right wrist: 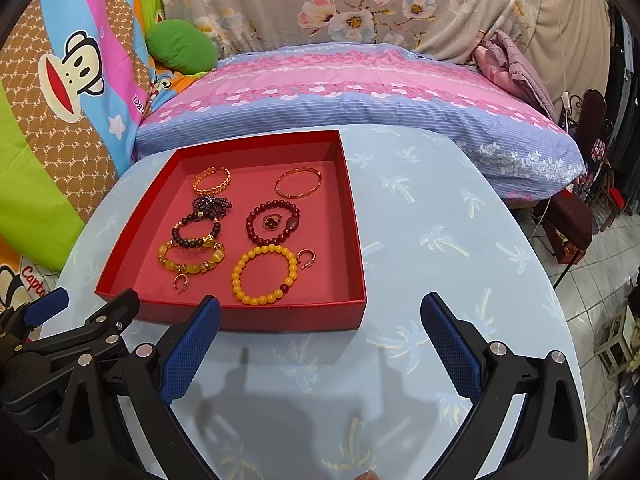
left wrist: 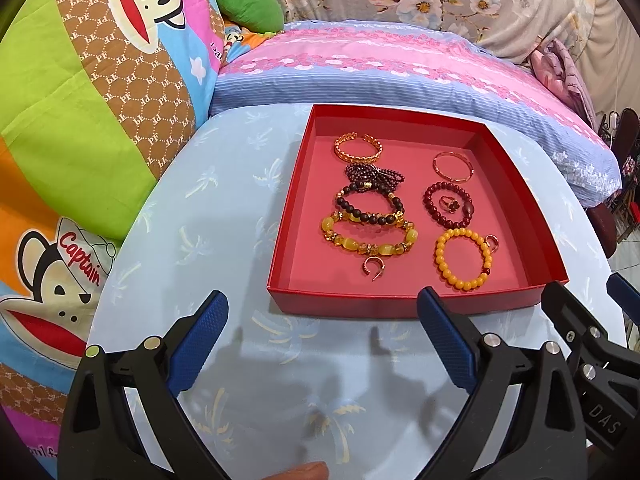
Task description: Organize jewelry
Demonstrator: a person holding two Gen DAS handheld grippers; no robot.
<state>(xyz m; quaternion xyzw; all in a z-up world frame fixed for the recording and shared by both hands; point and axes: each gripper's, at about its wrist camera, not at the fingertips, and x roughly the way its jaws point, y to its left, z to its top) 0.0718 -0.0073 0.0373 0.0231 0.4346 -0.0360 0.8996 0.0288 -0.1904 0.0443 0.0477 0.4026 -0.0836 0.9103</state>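
Observation:
A shallow red box point(left wrist: 400, 304) point(right wrist: 280, 316) sits on a round table with a pale blue palm-print cloth. Inside lie several bracelets: a gold chain cuff point(left wrist: 358, 147), a thin gold bangle point(left wrist: 453, 166), dark purple beads point(left wrist: 374, 176), a dark bead bracelet point(left wrist: 370, 208), an amber bracelet point(left wrist: 370, 238), a red bead bracelet point(left wrist: 448, 204) around a ring point(left wrist: 447, 203), a yellow bead bracelet point(left wrist: 464, 258), and two small rings point(left wrist: 373, 268) point(left wrist: 491, 241). My left gripper point(left wrist: 322, 312) is open and empty, just in front of the box. My right gripper point(right wrist: 320, 316) is open and empty, at the box's near right corner.
The table cloth point(left wrist: 224, 208) point(right wrist: 440, 220) shows bare to the left and right of the box. A bed with a pink and blue cover point(left wrist: 380, 64) stands behind the table. Cartoon monkey bedding point(left wrist: 80, 100) is piled at the left. Tiled floor point(right wrist: 600, 264) lies at the right.

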